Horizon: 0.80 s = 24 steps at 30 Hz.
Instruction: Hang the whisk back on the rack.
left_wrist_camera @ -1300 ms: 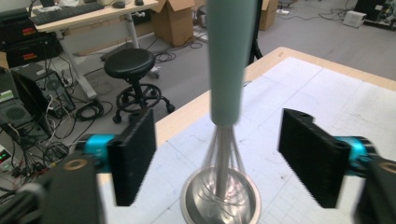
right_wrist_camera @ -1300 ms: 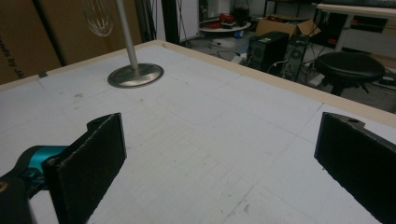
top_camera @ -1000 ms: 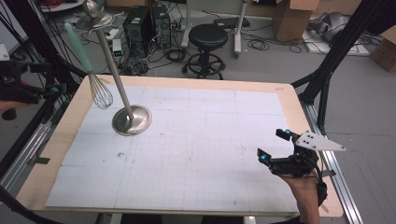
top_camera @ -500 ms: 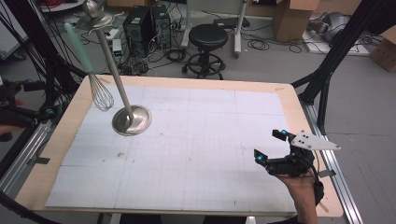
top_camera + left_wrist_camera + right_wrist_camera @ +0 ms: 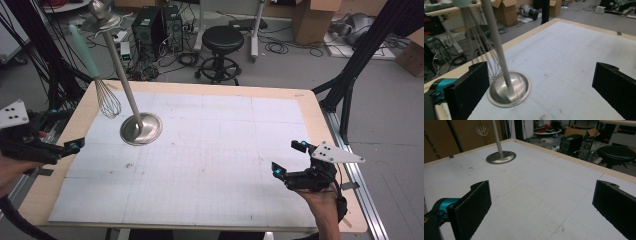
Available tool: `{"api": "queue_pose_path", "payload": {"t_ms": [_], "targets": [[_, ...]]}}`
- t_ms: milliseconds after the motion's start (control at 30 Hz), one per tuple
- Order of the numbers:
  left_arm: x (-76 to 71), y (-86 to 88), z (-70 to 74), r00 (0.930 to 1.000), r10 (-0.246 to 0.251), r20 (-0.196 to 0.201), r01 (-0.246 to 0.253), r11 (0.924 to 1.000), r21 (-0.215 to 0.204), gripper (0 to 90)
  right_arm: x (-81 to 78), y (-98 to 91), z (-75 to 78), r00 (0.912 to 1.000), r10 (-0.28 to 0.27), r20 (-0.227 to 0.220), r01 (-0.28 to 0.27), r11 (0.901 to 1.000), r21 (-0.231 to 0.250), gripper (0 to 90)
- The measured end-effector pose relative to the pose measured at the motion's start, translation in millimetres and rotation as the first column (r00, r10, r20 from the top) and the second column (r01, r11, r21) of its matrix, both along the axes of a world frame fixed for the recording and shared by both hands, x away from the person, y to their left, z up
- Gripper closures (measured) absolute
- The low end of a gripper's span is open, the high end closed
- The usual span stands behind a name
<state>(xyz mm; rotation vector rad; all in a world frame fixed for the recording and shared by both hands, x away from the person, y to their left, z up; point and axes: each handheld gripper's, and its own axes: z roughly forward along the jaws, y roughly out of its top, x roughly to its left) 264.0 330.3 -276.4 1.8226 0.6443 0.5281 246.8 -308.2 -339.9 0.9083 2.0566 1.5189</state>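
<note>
left gripper (image 5: pixel 75 145), right gripper (image 5: pixel 287 157): black bodies, teal-blue accents, flat black jaws, grey three-cornered top plates bearing small dark holes.

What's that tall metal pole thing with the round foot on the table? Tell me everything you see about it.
It is a metal stand: a round, shallow, dish-like base of shiny brushed silver metal, with a thin straight pole rising from its middle to a flared cap and a ball on top. It stands upright on the white gridded mat, at the far left of the table. A wire whisk with a pale green handle hangs from the top, its wires down beside the pole. Neither gripper touches it.
</note>
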Motion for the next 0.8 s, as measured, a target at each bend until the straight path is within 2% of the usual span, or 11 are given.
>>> {"api": "queue_pose_path", "payload": {"t_ms": [167, 200, 300, 533, 767, 800], "targets": [[-3.0, -17.3, -12.0, 0.9998, -0.018, -0.003, 0.018, 0.9998, -0.005, 1.7, 0.8, 0.7, -0.2, 1.0, 0.009, -0.002, -0.009, 1.0, -0.001, 0.8], [-4.1, -26.1, -19.1, 0.9997, -0.025, -0.002, 0.025, 0.9997, -0.008, 1.7, 1.1, 1.4, -0.6, 0.9999, 0.012, -0.002, -0.012, 0.9999, -0.005, 0.8], [-5.9, -36.2, -29.5, 0.9993, -0.035, -0.011, 0.035, 0.9991, -0.025, 1.7, 0.5, 1.2, -0.7, 0.9999, 0.012, -0.004, -0.012, 0.9999, -0.004, 0.8], [-10.2, -45.6, -50.1, 0.9994, -0.034, -0.006, 0.034, 0.9986, -0.042, 1.7, -1.3, -2.0, -1.2, 1.0, 0.008, -0.006, -0.008, 1.0, 0.002, 0.8], [-12.9, -55.7, -67.1, 0.9965, -0.084, -0.003, 0.084, 0.996, -0.033, 1.7, -0.9, -2.1, -5.4, 0.9999, 0.005, -0.013, -0.005, 1.0, -0.007, 0.8], [-12.0, -56.8, -68.8, 0.9959, -0.09, -0.012, 0.089, 0.9955, -0.031, 1.7, -0.8, -2.1, -5.9, 0.9999, 0.005, -0.016, -0.005, 1.0, -0.008, 0.8]]}}
